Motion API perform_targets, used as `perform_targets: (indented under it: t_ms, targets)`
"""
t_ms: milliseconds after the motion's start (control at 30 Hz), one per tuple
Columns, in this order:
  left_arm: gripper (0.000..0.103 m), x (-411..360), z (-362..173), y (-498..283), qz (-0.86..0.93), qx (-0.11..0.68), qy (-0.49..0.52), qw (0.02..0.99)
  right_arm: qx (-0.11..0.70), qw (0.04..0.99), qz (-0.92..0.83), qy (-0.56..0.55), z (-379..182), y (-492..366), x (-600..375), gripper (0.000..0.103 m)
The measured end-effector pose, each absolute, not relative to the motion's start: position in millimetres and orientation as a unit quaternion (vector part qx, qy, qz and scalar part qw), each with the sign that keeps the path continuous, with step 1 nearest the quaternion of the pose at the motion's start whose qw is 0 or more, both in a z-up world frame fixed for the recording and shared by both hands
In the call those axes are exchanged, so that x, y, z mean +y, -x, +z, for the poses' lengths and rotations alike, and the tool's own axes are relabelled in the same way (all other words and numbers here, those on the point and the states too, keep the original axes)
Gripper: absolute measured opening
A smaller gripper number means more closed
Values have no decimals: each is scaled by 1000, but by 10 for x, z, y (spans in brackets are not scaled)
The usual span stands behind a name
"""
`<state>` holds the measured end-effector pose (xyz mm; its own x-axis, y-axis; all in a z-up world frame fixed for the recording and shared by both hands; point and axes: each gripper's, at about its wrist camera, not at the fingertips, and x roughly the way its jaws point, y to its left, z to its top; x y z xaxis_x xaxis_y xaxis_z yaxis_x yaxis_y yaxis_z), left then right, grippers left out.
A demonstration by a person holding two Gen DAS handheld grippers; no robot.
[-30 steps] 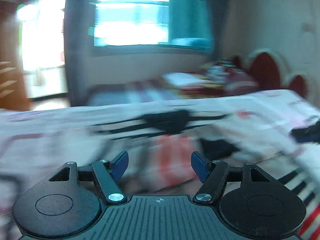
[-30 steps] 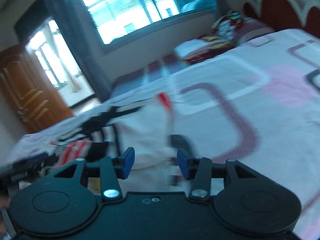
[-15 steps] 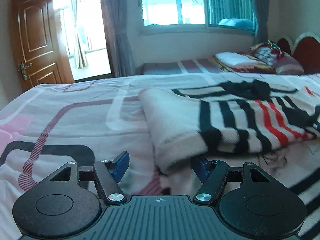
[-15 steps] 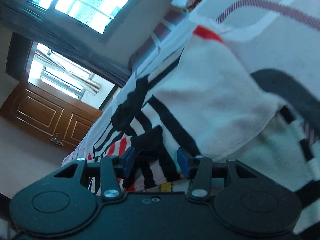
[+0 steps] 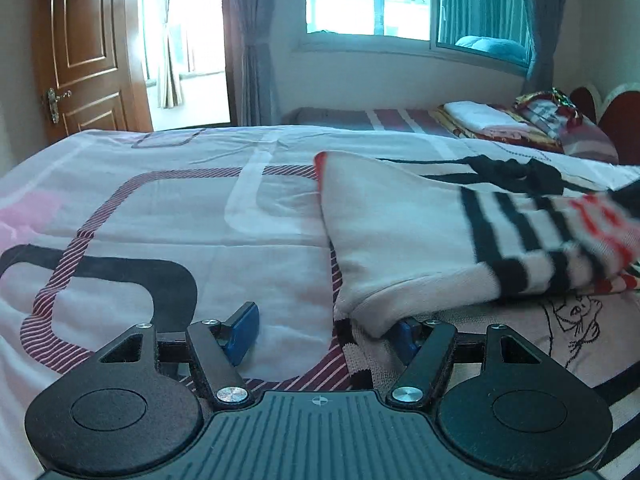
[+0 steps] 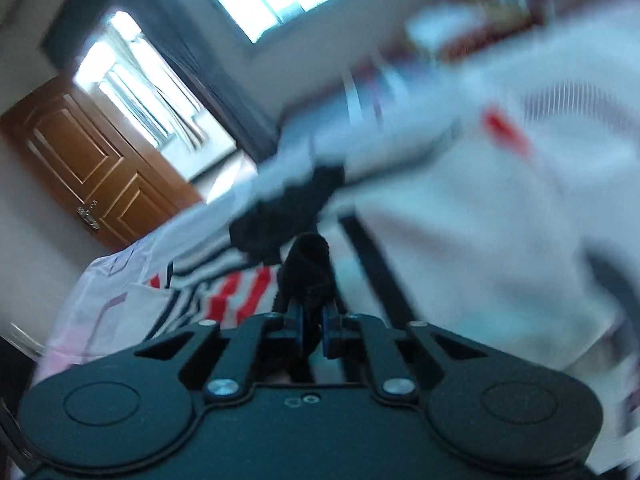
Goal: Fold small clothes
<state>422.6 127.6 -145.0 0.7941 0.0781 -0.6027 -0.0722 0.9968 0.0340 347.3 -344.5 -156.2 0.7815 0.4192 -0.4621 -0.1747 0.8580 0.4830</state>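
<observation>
Left claw [image 5: 326, 334]: spread, tilted down low over the bed [image 5: 160, 240], sweater [image 5: 400, 248] hem between its fingers.
Right claw [image 6: 312, 326]: pinching the sweater's black trim [image 6: 306, 268].

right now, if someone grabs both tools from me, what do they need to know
Right tool: shut on a black part of the striped sweater; picture blurred.
Left tool: open, low over the bed, the sweater's folded white corner just reaching between its fingers, not gripped.
Sweater: lying on the bed, one part already turned over.
Done: right grip taken.
Left: likely close the left tool on that corner, finish the fold, smooth it flat.
</observation>
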Motion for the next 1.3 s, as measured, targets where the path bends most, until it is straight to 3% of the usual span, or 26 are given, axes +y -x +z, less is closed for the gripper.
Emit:
perform_targets:
  t_ms: [100, 233, 400, 700, 800, 933, 1033, 1100, 1300]
  targets:
    - [69, 1265, -1472, -4256, 40, 320, 0, 946, 265, 933, 159, -184, -1465, -3333, -3547, 9]
    - [69, 1254, -1485, -4266, 41, 323, 3, 945, 316, 922, 134, -181, -1671, -3450, -3597, 9]
    - [69, 1272, -1462, -4237, 38, 326, 1, 945, 319, 923, 129, -174, -1729, -3416, -3571, 9]
    - [68, 1194, -1304, -4176, 46, 275, 0, 960, 272, 939, 143, -157, -1524, -3500, -3494, 9]
    - [69, 1244, -1407, -4225, 61, 302, 10, 951, 247, 944, 156, -153, -1460, -3462, -3466, 9]
    - [69, 1274, -1452, -4217, 56, 314, 27, 947, 340, 926, 124, -108, -1763, -3678, -3355, 9]
    - [69, 1301, -1422, -4111, 40, 323, 18, 945, 341, 922, 130, -134, -1858, -3663, -3443, 11]
    - [69, 1363, -1357, -3936, 30, 312, 27, 949, 334, 922, 127, -148, -1821, -3623, -3509, 18]
    - [69, 1129, -1007, -3960, -38, 247, 58, 967, 292, 934, 132, -159, -1620, -3483, -3608, 20]
